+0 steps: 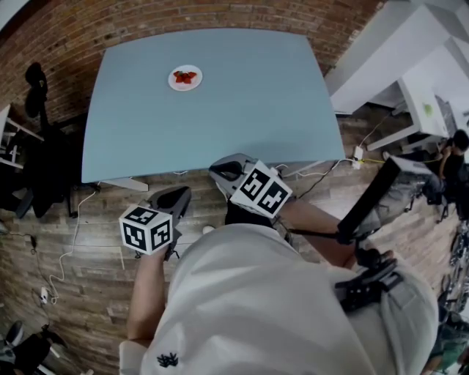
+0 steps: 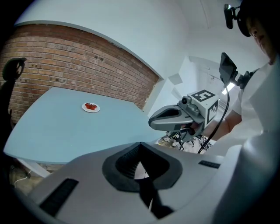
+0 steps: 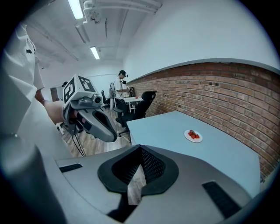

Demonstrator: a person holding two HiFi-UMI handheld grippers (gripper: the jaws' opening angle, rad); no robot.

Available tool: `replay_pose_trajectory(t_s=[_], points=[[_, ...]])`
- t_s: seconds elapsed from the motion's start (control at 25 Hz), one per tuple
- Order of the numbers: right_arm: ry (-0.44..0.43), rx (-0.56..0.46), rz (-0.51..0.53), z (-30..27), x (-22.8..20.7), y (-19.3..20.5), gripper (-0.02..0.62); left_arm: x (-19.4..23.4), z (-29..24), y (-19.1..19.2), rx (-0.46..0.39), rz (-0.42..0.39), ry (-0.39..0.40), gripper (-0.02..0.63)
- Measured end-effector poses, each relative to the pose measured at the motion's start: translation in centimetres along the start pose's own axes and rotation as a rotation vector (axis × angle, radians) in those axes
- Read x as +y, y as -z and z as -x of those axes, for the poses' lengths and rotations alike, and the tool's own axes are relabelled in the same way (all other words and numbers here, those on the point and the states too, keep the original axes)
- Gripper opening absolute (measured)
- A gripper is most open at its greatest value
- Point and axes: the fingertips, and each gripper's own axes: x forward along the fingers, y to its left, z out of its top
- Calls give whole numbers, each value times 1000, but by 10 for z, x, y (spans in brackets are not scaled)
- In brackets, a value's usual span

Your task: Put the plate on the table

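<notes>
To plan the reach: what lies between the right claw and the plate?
Nothing but bare blue table, seen in the head view, between the right claw and the plate.

Brick wall meets a wood-plank floor, white desks at right.

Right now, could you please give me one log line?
plate on table | left gripper shut, empty | right gripper shut, empty

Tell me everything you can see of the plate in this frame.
The plate is small, round and white, with a few red pieces of food heaped at its middle. It lies flat on the light blue table, toward the far left part near the brick wall, with nothing else touching it.
</notes>
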Motion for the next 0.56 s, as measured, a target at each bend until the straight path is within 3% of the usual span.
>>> replay_pose_trajectory(t_s=[0.56], points=[[-16, 17, 17, -23, 1, -15, 6, 19, 9, -3, -5, 5, -2, 2]])
